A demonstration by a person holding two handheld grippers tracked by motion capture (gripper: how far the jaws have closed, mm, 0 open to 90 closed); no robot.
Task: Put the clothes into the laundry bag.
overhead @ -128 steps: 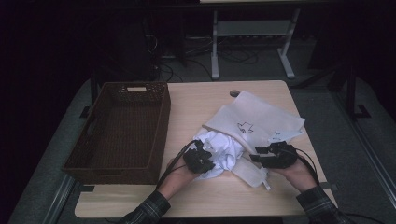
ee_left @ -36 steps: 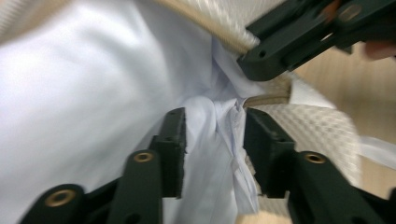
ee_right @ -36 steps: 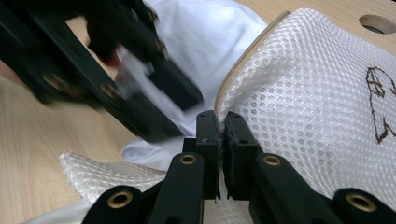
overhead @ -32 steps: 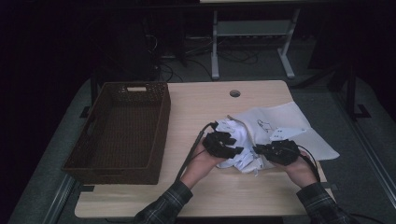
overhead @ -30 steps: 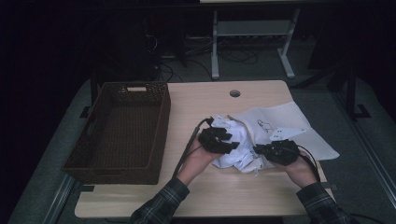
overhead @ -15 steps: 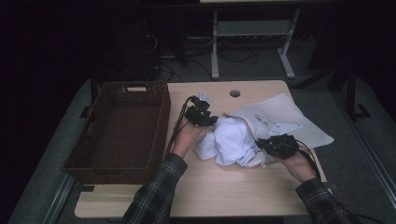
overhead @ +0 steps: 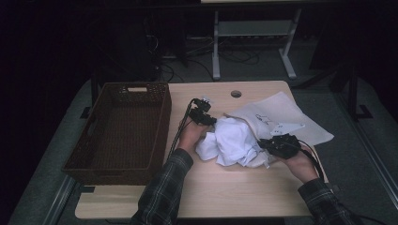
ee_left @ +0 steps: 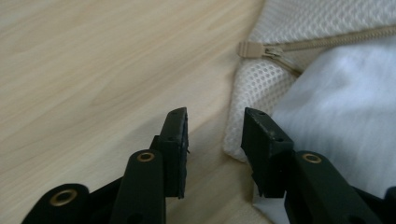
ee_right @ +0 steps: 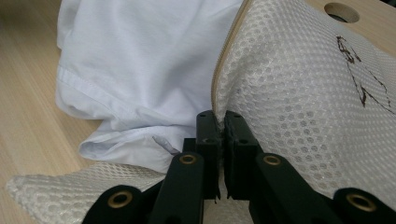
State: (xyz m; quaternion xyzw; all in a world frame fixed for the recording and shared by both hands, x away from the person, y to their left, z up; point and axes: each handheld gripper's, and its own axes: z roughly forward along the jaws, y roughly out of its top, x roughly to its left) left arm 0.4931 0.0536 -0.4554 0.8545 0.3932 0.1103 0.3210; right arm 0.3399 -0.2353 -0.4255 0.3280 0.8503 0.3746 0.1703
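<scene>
On the tabletop, beside a wicker basket, a crumpled white garment was seen half inside a mesh bag. Its zipped edge was pinched by the right gripper; the left gripper, jaws just closing, was held empty at the bag's corner.

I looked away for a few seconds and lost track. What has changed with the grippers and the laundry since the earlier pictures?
The left gripper left the white garment and moved away to the mesh bag edge near the zipper; its jaws have just been closing, with nothing clamped. The garment now bunches at the bag's mouth. The right gripper stayed shut on the bag's edge; the basket kept its place.
</scene>
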